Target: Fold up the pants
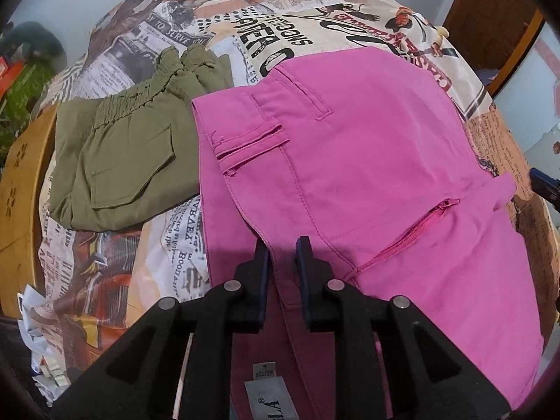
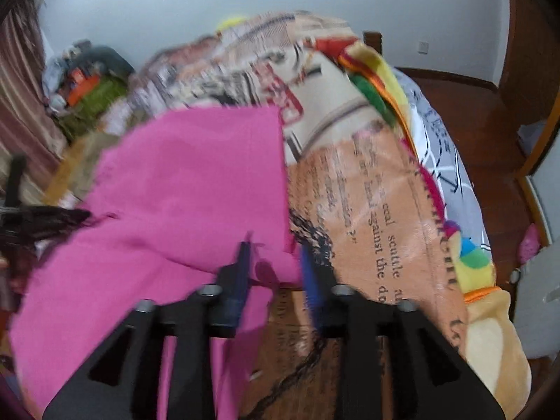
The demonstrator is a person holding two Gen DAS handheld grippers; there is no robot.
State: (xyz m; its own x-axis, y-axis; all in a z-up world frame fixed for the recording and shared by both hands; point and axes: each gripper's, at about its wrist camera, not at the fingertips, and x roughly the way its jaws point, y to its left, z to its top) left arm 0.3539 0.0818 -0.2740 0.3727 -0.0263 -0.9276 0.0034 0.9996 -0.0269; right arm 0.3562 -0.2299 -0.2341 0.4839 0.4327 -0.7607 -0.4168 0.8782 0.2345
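the pink pants (image 1: 367,161) lie on a bed, on top of a blanket with newspaper pictures (image 1: 266,35). the waist end is near, with the back pockets and a pink zipper (image 1: 409,234) facing up. a folded pair of green pants (image 1: 122,161) sits just to the left, touching the pink ones.

the left gripper (image 1: 282,245) has its jaws set narrow around the waistband edge of the pink pants. the cloth runs between the two jaws, so it looks like a pinch on the band, but i cannot tell for sure that the pads press it.

the right gripper (image 2: 274,255) is at the right edge of the pink pants (image 2: 182,189). its view is blurry. a bit of pink cloth sits between its jaws, which stand partly apart, and i cannot tell if they hold it.

i think the fold is just starting: both grippers are taking hold of the near end. next, both need a firm pinch, then they should lift together and carry the cloth over evenly, so the edges line up and it does not bunch.
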